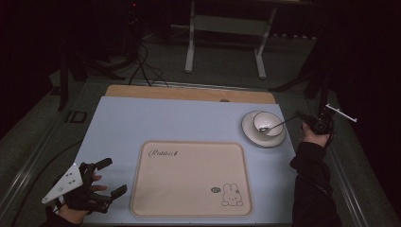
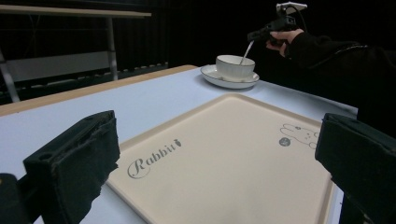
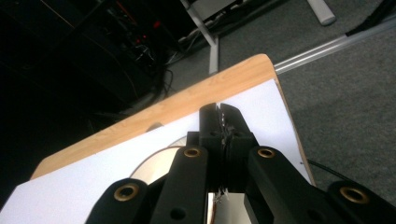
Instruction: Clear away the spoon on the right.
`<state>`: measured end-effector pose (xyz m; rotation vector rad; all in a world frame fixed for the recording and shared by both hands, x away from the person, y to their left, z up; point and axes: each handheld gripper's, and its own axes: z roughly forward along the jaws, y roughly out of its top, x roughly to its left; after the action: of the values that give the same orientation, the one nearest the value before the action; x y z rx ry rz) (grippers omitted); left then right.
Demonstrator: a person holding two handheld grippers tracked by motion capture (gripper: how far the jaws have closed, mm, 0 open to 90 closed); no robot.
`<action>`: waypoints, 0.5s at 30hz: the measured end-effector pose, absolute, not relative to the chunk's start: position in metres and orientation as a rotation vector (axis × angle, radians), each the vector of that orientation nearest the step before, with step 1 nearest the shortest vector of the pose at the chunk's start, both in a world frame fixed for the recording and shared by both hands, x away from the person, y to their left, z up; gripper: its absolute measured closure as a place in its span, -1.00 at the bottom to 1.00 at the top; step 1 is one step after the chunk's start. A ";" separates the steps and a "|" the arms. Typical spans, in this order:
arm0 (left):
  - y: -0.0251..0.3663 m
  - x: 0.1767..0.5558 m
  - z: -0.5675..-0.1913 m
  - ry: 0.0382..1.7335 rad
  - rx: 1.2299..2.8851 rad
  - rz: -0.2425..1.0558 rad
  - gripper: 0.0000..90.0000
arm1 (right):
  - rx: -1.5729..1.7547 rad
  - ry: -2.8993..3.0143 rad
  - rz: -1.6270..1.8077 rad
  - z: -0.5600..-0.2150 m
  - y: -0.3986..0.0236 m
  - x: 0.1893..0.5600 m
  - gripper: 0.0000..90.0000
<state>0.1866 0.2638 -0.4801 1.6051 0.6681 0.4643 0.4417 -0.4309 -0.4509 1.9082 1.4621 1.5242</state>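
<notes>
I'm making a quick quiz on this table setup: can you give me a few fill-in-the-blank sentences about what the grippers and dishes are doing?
1. The right gripper is shut on the handle of the ____, whose other end rests in the bowl.
2. The bowl stands on a white ____.
3. The left gripper has its jaws ____, with nothing between them.
4. The beige tray bears the drawing of a ____ in one corner.

Missing words: spoon; saucer; open; rabbit

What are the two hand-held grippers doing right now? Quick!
Left hand-held gripper: open, holding nothing.
Right hand-held gripper: closed on the spoon handle; its bowl end rests in the bowl.
</notes>
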 end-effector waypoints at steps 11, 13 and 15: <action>0.264 0.186 -0.480 0.667 1.603 0.466 -1.00 | 1.789 1.564 1.430 -0.427 -0.417 0.442 0.99; 0.264 0.186 -0.480 0.666 1.604 0.467 -1.00 | 1.777 1.563 1.424 -0.421 -0.417 0.441 0.99; 0.264 0.186 -0.480 0.664 1.603 0.468 -1.00 | 1.770 1.565 1.418 -0.416 -0.416 0.440 0.99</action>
<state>0.1862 0.2637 -0.4799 1.6033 0.6644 0.4681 0.4404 -0.4164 -0.4163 1.7698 1.5650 1.4176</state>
